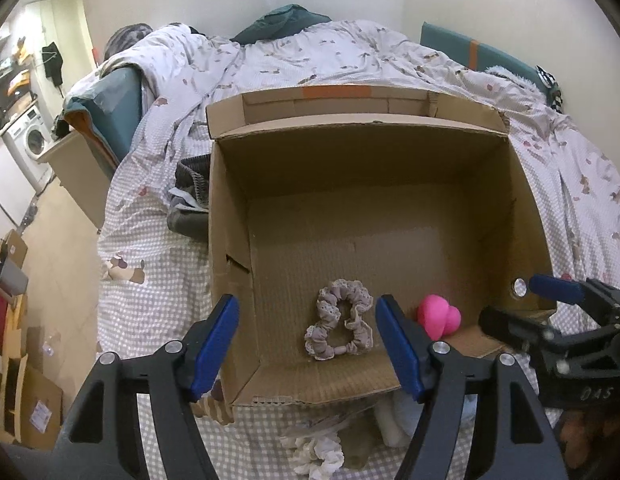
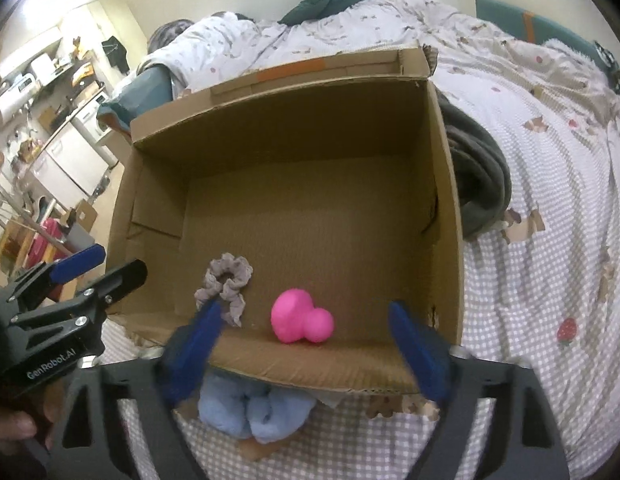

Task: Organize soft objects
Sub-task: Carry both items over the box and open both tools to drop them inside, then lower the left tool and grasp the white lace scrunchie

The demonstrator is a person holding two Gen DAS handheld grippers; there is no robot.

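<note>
on checked bedsheet (image 1: 157, 256): cardboard box (image 1: 390, 152) | bedroom, washing machine (image 1: 33, 140) left | both jaws apart, empty

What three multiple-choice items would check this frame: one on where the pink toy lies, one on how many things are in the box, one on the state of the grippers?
1. Where is the pink toy?
A. Inside the cardboard box, by its near wall
B. On the checked bedspread outside the box
C. Held in the left gripper

2. How many things lie inside the box?
A. None
B. Two
C. Five

3. What state are the left gripper and right gripper in?
A. Both shut on a scrunchie
B. Left shut, right open
C. Both open and holding nothing

Key: 1 A, the toy rests on the box floor near the front wall. 2 B, only the toy and the grey scrunchie lie there. 3 C, each gripper's blue fingers stand wide apart with nothing between them.
</note>
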